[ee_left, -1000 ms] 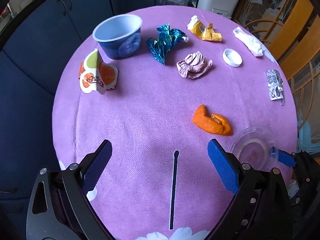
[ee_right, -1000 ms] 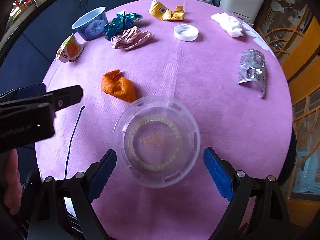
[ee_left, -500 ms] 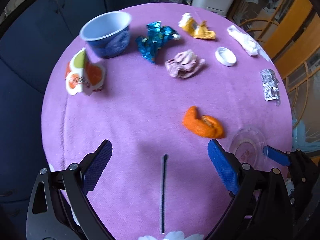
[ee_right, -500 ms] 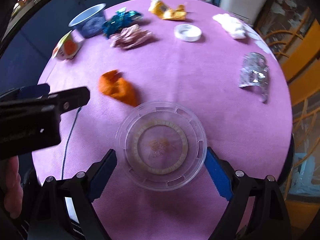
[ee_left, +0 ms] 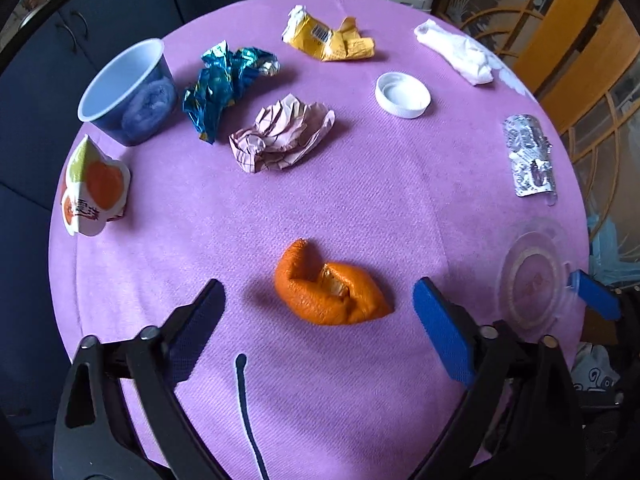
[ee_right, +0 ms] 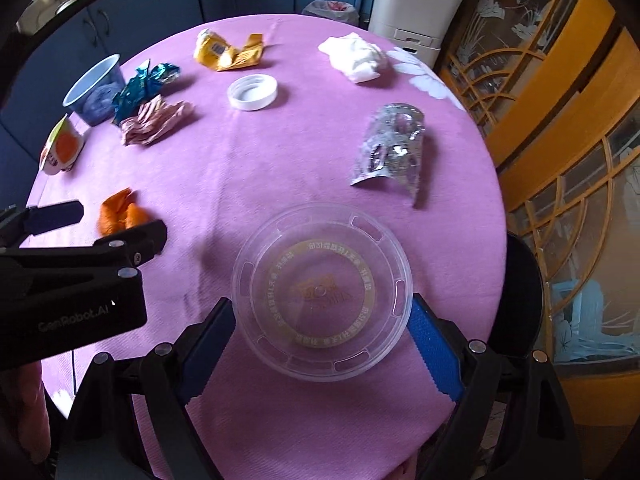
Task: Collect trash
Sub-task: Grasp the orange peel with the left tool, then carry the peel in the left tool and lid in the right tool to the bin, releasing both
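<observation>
An orange peel (ee_left: pixel 332 292) lies on the round purple table (ee_left: pixel 380 200), between the jaws of my left gripper (ee_left: pixel 318 316). The jaws are closing and the pads stand clear of the peel on both sides. A clear round plastic lid (ee_right: pixel 322 292) sits low over the cloth near the table's right edge. My right gripper (ee_right: pixel 322 320) is shut on it, with a pad against the rim on each side. The right wrist view also shows the peel (ee_right: pixel 120 214), partly behind the left gripper's fingers (ee_right: pixel 136 240).
Other trash rings the table: fruit carton (ee_left: pixel 94 192), blue cup (ee_left: pixel 128 96), teal foil wrapper (ee_left: pixel 224 84), crumpled paper (ee_left: pixel 280 136), yellow wrapper (ee_left: pixel 328 40), white cap (ee_left: pixel 402 94), tissue (ee_left: pixel 456 52), blister pack (ee_left: pixel 528 156). A black cord (ee_left: pixel 244 400) lies near me.
My left gripper has moved over to the orange peel, which now lies between its narrower jaws. The right gripper and the lid have shifted together toward the blister pack.
</observation>
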A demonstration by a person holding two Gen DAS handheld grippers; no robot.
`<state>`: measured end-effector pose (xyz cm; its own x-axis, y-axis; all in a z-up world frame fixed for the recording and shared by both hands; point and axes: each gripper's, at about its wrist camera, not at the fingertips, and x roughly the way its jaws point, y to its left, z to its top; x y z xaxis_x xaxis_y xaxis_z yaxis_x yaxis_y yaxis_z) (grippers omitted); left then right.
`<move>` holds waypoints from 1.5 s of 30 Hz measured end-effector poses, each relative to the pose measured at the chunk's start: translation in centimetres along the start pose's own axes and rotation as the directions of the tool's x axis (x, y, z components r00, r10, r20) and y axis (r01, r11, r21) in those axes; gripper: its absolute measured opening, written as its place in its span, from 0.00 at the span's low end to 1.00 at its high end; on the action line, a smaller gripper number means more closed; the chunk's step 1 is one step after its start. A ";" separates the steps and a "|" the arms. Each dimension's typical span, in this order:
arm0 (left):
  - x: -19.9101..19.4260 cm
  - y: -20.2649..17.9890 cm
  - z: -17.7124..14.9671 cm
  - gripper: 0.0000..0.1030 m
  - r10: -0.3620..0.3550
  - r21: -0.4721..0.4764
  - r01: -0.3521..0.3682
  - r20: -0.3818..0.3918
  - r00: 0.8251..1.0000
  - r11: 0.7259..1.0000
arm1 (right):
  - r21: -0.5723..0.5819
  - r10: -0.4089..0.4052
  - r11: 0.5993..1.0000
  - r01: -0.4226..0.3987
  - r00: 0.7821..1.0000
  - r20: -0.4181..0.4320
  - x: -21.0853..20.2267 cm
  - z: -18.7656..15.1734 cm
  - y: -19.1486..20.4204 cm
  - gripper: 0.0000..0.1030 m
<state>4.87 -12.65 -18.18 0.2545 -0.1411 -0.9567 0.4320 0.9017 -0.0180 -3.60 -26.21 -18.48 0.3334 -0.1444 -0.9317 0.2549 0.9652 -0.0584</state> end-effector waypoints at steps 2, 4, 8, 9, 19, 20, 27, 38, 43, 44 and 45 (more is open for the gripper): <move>0.5 -0.2 0.1 0.70 0.013 0.003 -0.013 -0.020 1.000 1.000 | 0.006 -0.004 1.000 0.004 1.000 0.006 0.1 0.2 0.1 0.81; 0.1 -0.7 0.1 0.49 0.007 0.018 -0.007 0.008 1.000 1.000 | 0.014 -0.003 1.000 0.003 1.000 0.011 -0.3 -0.1 0.2 0.81; -0.3 -1.4 0.2 0.32 0.017 0.040 -0.018 0.026 1.000 0.999 | 0.021 -0.006 1.000 0.006 1.000 0.025 -0.8 0.0 0.5 0.81; -0.3 -1.4 0.2 0.31 0.016 0.037 -0.016 0.024 1.000 0.999 | 0.022 -0.005 1.000 0.004 1.000 0.028 -0.9 0.0 0.5 0.81; -2.1 1.4 -0.1 0.25 -0.006 -0.045 0.009 0.074 0.997 0.999 | 0.011 0.011 1.000 -0.012 0.998 0.061 -1.9 0.0 1.4 0.81; -2.4 1.7 -0.2 0.24 -0.012 -0.049 0.015 0.079 0.997 0.999 | 0.009 0.013 1.000 -0.014 0.998 0.063 -2.0 0.0 1.5 0.81; -5.0 3.4 -1.0 0.24 -0.064 -0.083 0.077 0.147 0.987 0.994 | 0.011 0.020 1.000 -0.021 0.995 0.098 -3.0 0.1 1.8 0.81; -6.0 -0.8 0.3 0.24 -0.043 0.003 0.043 0.172 0.984 0.999 | 0.068 0.018 0.997 -0.028 0.990 0.139 -4.1 0.1 -0.8 0.81; -6.4 -4.4 1.5 0.24 -0.044 0.065 0.032 0.190 0.981 0.997 | 0.134 -0.005 0.991 -0.016 0.988 0.156 -4.7 0.0 -4.2 0.81; -6.5 -5.3 1.9 0.24 -0.044 0.078 0.030 0.194 0.980 0.996 | 0.148 -0.010 0.989 -0.014 0.987 0.160 -4.8 -0.1 -4.9 0.81; -6.6 -6.2 2.2 0.24 -0.046 0.090 0.028 0.197 0.979 0.996 | 0.169 -0.020 0.986 -0.009 0.986 0.166 -5.0 -0.2 -6.0 0.81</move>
<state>2.45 -18.19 -11.07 0.4002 -0.2599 -0.8788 0.5150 0.8570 -0.0189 -6.95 -31.26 -13.54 0.4747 -0.1980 -0.8576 0.4019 0.9156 0.0111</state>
